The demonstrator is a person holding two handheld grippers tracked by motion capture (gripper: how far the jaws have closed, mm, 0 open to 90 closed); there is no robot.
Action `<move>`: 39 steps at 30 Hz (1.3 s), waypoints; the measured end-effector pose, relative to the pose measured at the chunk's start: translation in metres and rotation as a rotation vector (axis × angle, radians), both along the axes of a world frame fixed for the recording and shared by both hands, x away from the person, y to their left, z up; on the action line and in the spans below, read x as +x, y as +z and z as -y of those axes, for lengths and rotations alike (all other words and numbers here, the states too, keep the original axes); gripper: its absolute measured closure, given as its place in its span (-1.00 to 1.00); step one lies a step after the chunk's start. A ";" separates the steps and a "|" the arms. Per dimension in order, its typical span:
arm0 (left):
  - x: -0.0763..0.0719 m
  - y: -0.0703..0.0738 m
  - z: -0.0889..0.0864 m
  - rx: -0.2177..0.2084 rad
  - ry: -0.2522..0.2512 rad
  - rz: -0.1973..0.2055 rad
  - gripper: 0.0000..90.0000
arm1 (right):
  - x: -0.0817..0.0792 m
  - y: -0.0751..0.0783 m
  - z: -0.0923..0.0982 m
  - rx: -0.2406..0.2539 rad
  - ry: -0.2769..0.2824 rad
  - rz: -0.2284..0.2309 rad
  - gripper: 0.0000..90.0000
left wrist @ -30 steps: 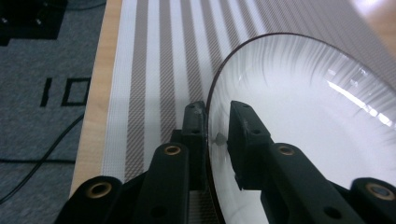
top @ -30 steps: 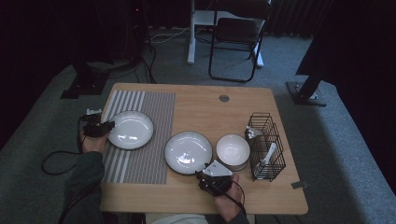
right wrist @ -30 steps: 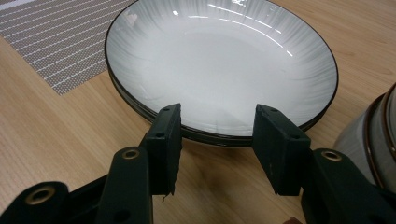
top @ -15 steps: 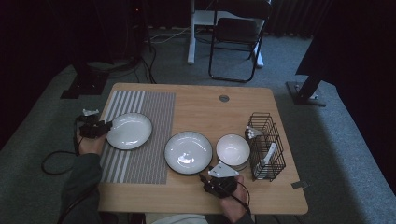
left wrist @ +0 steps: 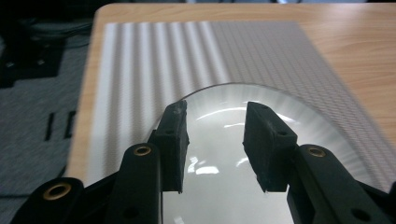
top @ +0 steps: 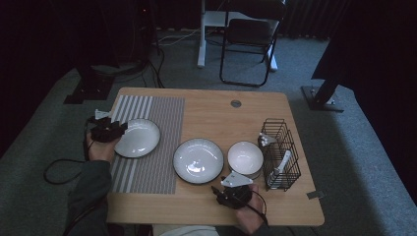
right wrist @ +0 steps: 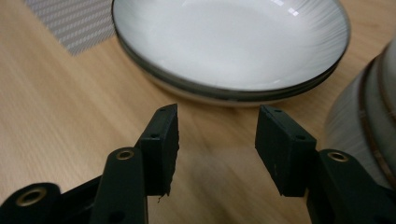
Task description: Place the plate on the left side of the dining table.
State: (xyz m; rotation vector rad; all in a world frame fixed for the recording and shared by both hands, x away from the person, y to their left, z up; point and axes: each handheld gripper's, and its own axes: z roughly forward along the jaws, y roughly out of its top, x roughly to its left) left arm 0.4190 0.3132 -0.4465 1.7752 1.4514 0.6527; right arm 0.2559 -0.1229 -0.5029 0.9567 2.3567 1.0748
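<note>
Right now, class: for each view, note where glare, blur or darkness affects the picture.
High view: dark surroundings, table lit, glare on the middle plate. Left gripper view: the placemat is blurred, highlights streak the plate. Right gripper view: the near tongs are sharp, the bowl is soft.

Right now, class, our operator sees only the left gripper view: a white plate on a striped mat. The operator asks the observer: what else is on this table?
Observer: Another white plate sits on bare wood, just right of the mat.
Operator: Anything beyond that?
Observer: A white bowl, right of that plate.
Operator: And towards the table's right edge?
Observer: A black wire basket stands there, with a white utensil in it.
</note>
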 end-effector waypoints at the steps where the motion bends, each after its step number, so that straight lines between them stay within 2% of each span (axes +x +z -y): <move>1: 0.000 0.002 0.003 0.001 -0.012 0.004 0.34 | 0.000 -0.001 0.000 -0.009 0.009 -0.004 0.07; 5: 0.002 0.006 0.015 -0.012 -0.049 0.012 0.34 | -0.001 -0.003 0.001 -0.015 0.048 -0.023 0.05; 8: 0.003 0.007 0.022 -0.020 -0.073 0.014 0.33 | 0.000 -0.006 0.003 -0.040 0.064 -0.027 0.05; 12: 0.002 0.011 0.031 -0.030 -0.112 0.025 0.33 | 0.000 -0.011 0.005 -0.037 0.059 -0.037 0.04; 15: 0.002 0.015 0.039 -0.023 -0.148 0.039 0.33 | 0.001 -0.015 0.006 -0.025 0.053 -0.045 0.04; 23: 0.000 0.025 0.057 -0.033 -0.209 0.061 0.33 | 0.001 -0.018 0.008 -0.018 0.041 -0.054 0.03; 25: 0.000 0.025 0.057 -0.033 -0.209 0.061 0.33 | 0.001 -0.018 0.008 -0.016 0.039 -0.055 0.03; 29: -0.001 0.031 0.072 -0.033 -0.263 0.076 0.32 | 0.001 -0.020 0.008 -0.011 0.040 -0.056 0.02; 37: -0.001 0.034 0.090 -0.035 -0.310 0.081 0.31 | 0.001 -0.022 0.007 -0.002 0.036 -0.054 0.00; 39: -0.002 0.036 0.099 -0.035 -0.336 0.084 0.31 | 0.001 -0.022 0.008 0.012 0.030 -0.060 -0.02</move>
